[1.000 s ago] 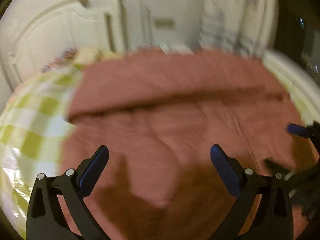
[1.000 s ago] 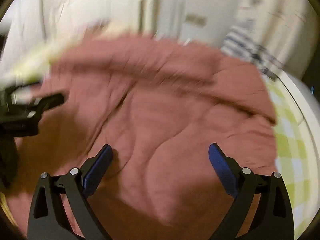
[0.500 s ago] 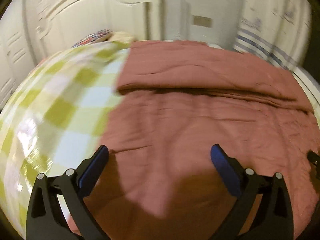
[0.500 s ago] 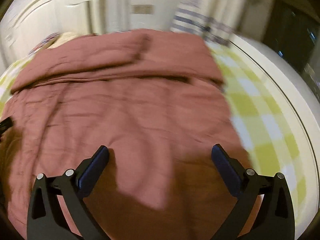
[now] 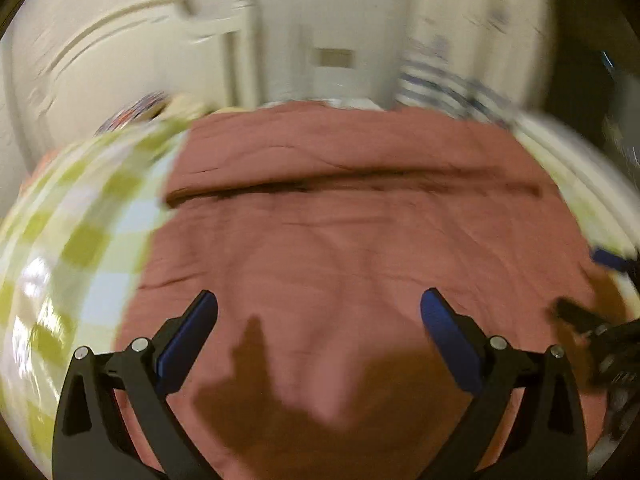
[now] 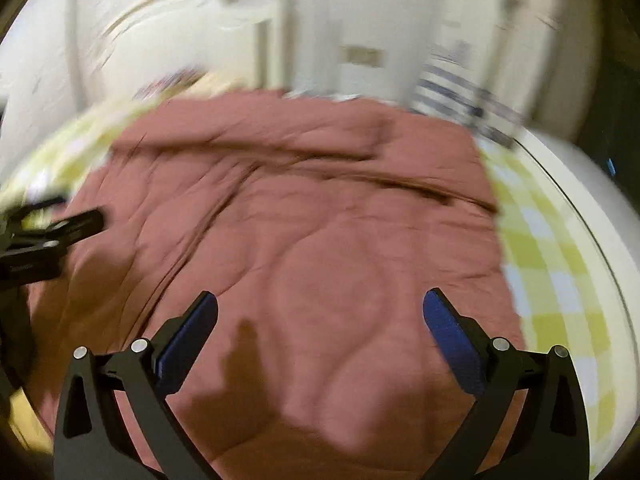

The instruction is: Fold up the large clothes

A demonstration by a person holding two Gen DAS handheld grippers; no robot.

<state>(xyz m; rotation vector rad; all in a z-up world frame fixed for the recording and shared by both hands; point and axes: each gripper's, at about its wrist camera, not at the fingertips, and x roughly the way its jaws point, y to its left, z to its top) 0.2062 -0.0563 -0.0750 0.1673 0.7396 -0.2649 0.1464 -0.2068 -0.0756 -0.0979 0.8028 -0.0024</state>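
Note:
A large reddish-brown cloth [image 5: 352,232] lies spread on a bed, with its far part folded over into a band [image 5: 340,152]. It also shows in the right wrist view [image 6: 320,240]. My left gripper [image 5: 318,320] is open and empty, held above the cloth's near part. My right gripper [image 6: 320,320] is open and empty above the near part too. The right gripper shows at the right edge of the left wrist view [image 5: 600,300]. The left gripper shows at the left edge of the right wrist view [image 6: 44,232]. Both views are blurred.
A green and white checked sheet [image 5: 68,248] covers the bed on the left, and on the right [image 6: 552,264]. A white panelled wall [image 5: 160,40] and a striped curtain [image 6: 460,96] stand behind. A patterned pillow [image 5: 140,108] lies at the far left.
Both grippers have swung back toward each other over the cloth, so each sees the other again. The cloth has not moved. Both stay open.

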